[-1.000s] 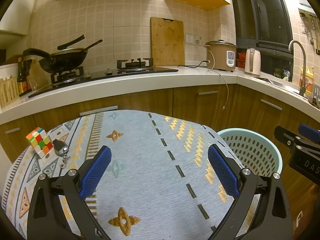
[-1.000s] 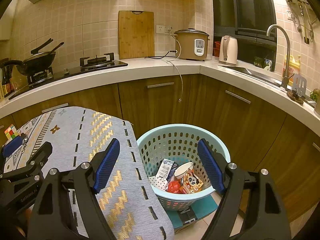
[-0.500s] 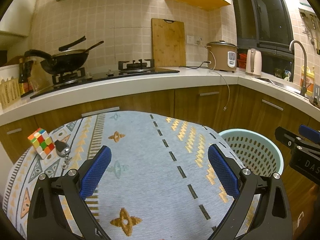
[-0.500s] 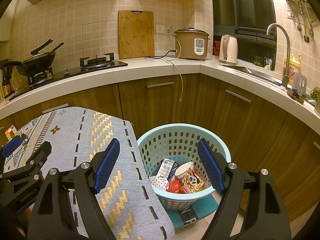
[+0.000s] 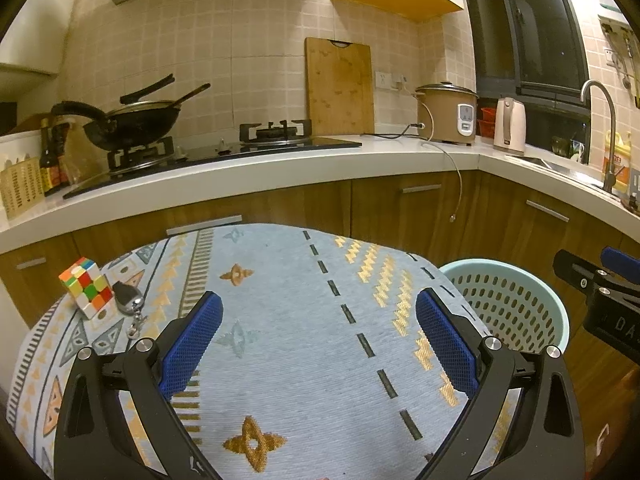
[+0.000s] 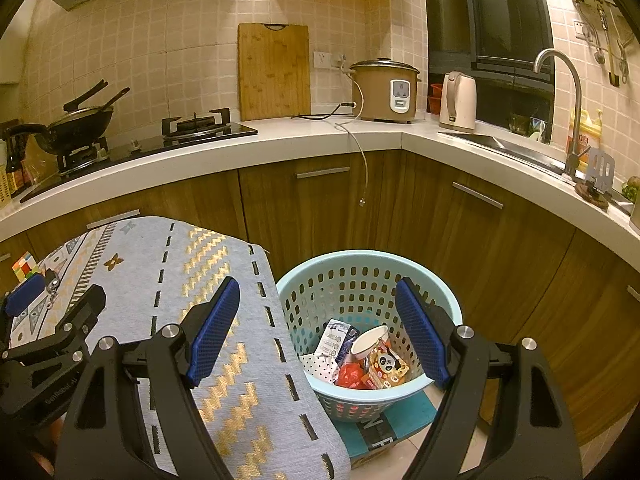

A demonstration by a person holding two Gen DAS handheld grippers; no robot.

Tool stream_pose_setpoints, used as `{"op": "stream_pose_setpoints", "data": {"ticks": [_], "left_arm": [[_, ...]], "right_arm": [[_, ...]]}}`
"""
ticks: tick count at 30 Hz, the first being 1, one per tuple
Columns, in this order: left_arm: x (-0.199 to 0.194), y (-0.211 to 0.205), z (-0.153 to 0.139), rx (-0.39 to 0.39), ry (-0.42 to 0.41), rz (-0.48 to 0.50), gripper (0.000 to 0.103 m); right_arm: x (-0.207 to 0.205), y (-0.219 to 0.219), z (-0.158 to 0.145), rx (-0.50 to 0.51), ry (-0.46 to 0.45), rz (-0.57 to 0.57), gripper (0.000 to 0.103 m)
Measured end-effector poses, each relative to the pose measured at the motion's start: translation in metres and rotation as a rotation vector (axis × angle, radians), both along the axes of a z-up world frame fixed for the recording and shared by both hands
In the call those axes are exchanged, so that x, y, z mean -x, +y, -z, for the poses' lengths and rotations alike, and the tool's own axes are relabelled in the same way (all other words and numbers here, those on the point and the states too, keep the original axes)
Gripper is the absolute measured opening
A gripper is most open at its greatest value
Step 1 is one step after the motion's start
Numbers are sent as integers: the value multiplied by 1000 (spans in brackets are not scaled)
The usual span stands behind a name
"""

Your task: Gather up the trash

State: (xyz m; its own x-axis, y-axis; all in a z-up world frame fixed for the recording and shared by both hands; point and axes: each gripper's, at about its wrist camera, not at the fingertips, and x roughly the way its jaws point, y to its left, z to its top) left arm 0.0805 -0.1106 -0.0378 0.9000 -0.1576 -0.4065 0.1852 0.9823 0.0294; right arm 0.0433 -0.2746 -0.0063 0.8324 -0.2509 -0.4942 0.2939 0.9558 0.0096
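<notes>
- My left gripper (image 5: 318, 336) hangs over the patterned tablecloth (image 5: 288, 320), fingers spread, nothing between them.
- My right gripper (image 6: 316, 326) is spread wide too, empty, above the basket's near rim.
- The trash (image 6: 360, 356) lies inside the light blue basket (image 6: 452, 300) beside the table.
</notes>
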Motion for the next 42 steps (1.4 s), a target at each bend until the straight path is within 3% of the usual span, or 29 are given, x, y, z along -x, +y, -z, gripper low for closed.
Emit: {"op": "stream_pose_setpoints", "data": {"ticks": [5, 13, 25, 32, 42], "left_arm": [[7, 3, -13, 2, -29, -43, 94], [24, 16, -29, -21, 1, -93, 94], [47, 21, -38, 21, 26, -60, 94], [57, 21, -41, -20, -19, -74, 95], [50, 25, -29, -4, 39, -56, 96]], "right_arm": [[2, 0, -6, 3, -12, -10, 76], [7, 0, -14, -11, -28, -18, 76], [22, 17, -24, -4, -52, -54, 76], [26, 19, -27, -9, -55, -58, 76], [25, 21, -23, -6, -42, -54, 76]]}}
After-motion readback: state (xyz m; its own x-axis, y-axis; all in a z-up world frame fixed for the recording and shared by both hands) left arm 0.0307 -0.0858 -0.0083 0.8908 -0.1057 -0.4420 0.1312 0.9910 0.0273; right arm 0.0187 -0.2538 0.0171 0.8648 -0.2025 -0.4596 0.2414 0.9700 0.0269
